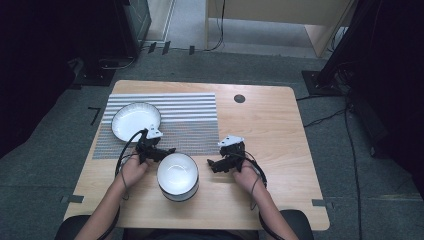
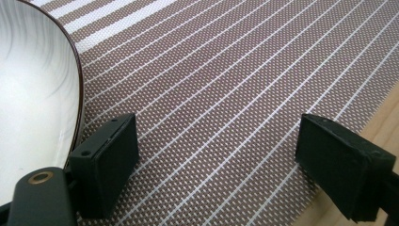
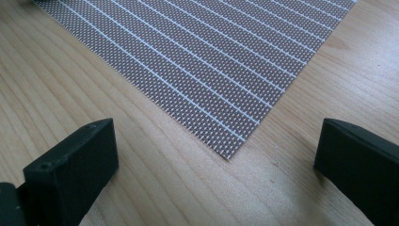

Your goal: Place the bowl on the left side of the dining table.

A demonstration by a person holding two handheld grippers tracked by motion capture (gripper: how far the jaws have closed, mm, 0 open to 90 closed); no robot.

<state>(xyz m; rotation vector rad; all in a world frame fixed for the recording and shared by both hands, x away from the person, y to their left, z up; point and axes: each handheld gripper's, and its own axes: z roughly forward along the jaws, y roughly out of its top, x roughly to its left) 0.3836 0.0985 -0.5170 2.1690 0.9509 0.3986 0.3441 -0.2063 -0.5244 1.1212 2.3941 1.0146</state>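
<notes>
Both grippers flank the bowl (image 1: pixel 178 176) at the table's near edge, probably poised to lift it. The left gripper (image 2: pixel 216 155) hovers over the mat (image 2: pixel 226 84) beside the plate (image 2: pixel 33 94), jaws wide apart and empty; the right gripper (image 3: pixel 216 169), equally spread, hangs empty by the mat's corner.

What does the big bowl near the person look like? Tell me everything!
The bowl is round and deep, glossy white inside with a thin dark rim and a dark band low on its outer wall. It looks ceramic and empty. It stands upright on the wooden table, just in front of the striped placemat, between the left tool and right tool.
</notes>
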